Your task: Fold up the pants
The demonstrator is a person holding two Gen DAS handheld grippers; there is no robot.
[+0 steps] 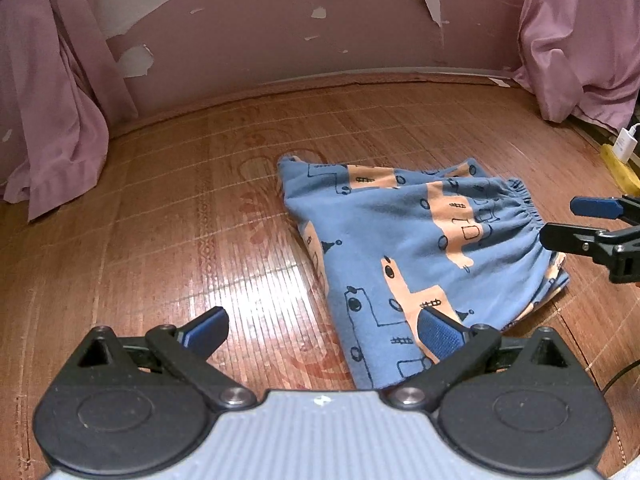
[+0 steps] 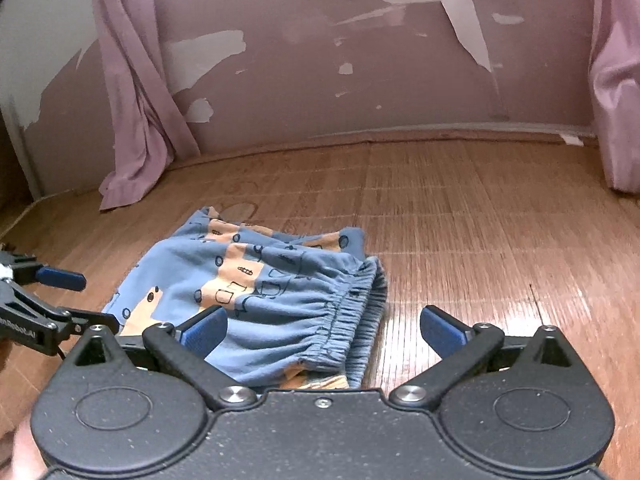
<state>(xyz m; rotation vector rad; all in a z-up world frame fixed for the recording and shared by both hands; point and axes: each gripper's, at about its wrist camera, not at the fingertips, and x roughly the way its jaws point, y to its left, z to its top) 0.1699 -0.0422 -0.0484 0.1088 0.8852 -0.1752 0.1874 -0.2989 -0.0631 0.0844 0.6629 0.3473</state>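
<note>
Blue pants (image 1: 400,240) with an orange print lie folded on a bamboo mat (image 1: 180,220). Their gathered waistband (image 1: 520,208) faces right. My left gripper (image 1: 322,332) is open, low over the mat at the pants' near left edge, its right finger above the cloth. My right gripper (image 1: 557,220) comes in from the right, open, with its tips at the waistband. In the right wrist view the pants (image 2: 260,280) and waistband (image 2: 348,308) lie just ahead of the open right gripper (image 2: 322,326). The left gripper (image 2: 100,300) stands open at the pants' left edge. Neither holds cloth.
Pink curtains (image 1: 52,120) (image 1: 580,40) hang at both sides of a peeling wall (image 1: 280,20). A white charger (image 1: 626,144) on a yellow block (image 1: 620,168) sits at the far right, with a dark cable (image 1: 616,376) on the mat.
</note>
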